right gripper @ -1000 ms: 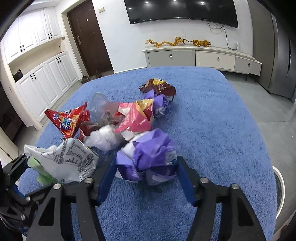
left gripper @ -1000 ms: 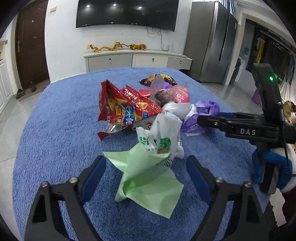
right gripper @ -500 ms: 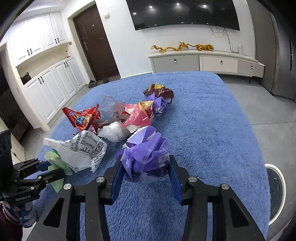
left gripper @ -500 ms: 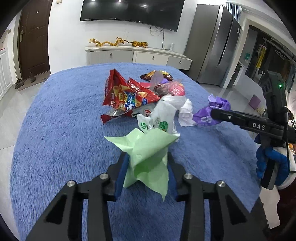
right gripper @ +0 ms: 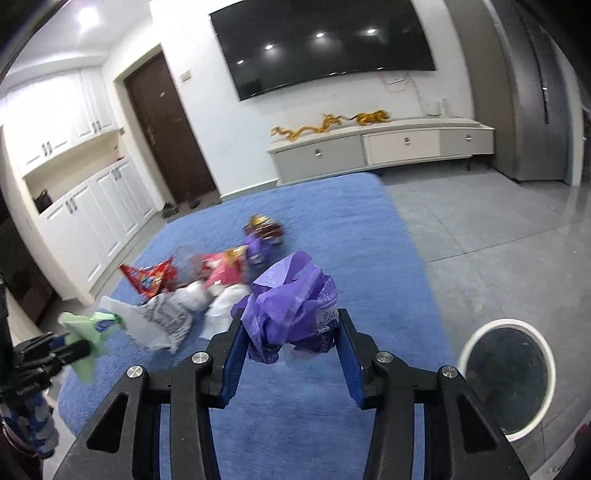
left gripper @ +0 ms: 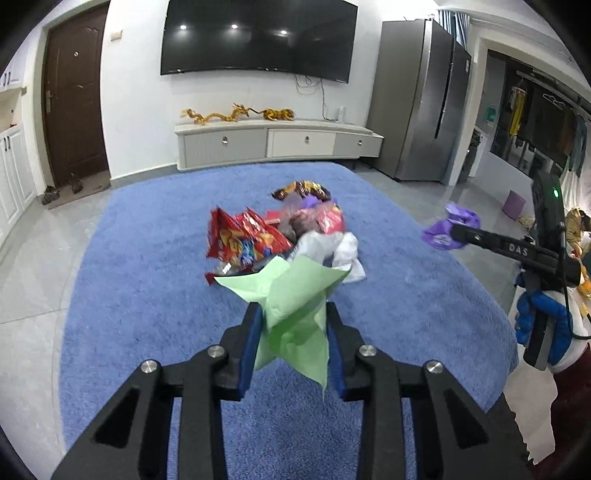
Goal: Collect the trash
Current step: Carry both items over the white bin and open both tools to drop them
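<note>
Green paper (left gripper: 295, 314), loose on the blue rug (left gripper: 147, 277) a second ago, now hangs pinched in the closing left gripper (left gripper: 291, 325), the right gripper (right gripper: 291, 343) clamps the lifted purple bag (right gripper: 291, 310), and the white-rimmed bin (right gripper: 506, 365) waits just right.

A dark television (left gripper: 258, 35) hangs on the white wall. Below it stands a low cabinet (left gripper: 277, 142) with gold dragon figures (left gripper: 236, 112) on top; a brown door (left gripper: 74, 96) is left of it, a steel refrigerator (left gripper: 421, 99) right.
</note>
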Tool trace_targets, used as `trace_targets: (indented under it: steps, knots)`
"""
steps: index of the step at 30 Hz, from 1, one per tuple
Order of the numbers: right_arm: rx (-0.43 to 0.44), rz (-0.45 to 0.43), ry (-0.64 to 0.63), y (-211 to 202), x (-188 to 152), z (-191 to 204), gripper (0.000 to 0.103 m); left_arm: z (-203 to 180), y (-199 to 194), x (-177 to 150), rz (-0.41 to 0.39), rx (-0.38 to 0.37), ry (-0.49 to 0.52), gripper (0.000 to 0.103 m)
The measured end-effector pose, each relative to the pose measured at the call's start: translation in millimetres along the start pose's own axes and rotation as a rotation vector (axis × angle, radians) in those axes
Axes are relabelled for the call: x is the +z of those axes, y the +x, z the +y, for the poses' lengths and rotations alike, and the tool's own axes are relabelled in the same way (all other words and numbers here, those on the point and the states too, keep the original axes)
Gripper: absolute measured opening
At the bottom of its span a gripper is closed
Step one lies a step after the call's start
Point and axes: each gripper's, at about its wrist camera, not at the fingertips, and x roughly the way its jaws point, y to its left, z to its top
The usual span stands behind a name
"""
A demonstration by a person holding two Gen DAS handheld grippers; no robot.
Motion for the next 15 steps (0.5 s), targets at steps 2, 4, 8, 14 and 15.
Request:
trace_targets:
  steps: [2, 4, 8, 14, 15]
  knots:
    - [-0.019, -0.017, 0.029, -8, -1, -18, 0.043, -4, -4, 10, -0.018, 0.008, 0.004, 0.030]
    - [-0.046, -0.033, 0.052, -17, -1, -35, 0.043, -12, -8, 23, -0.044, -0.002, 0.011, 0.030]
    - [-0.114, -0.067, 0.108, -38, -4, -72, 0.043, -52, -3, 51, -0.084, -0.058, 0.088, 0.030]
    - [-0.239, -0.075, 0.182, -58, -11, -132, 0.043, -145, 48, 88, -0.066, -0.226, 0.208, 0.030]
    - [-0.265, -0.067, 0.195, -58, -14, -144, 0.043, -162, 61, 93, -0.056, -0.260, 0.223, 0.030]
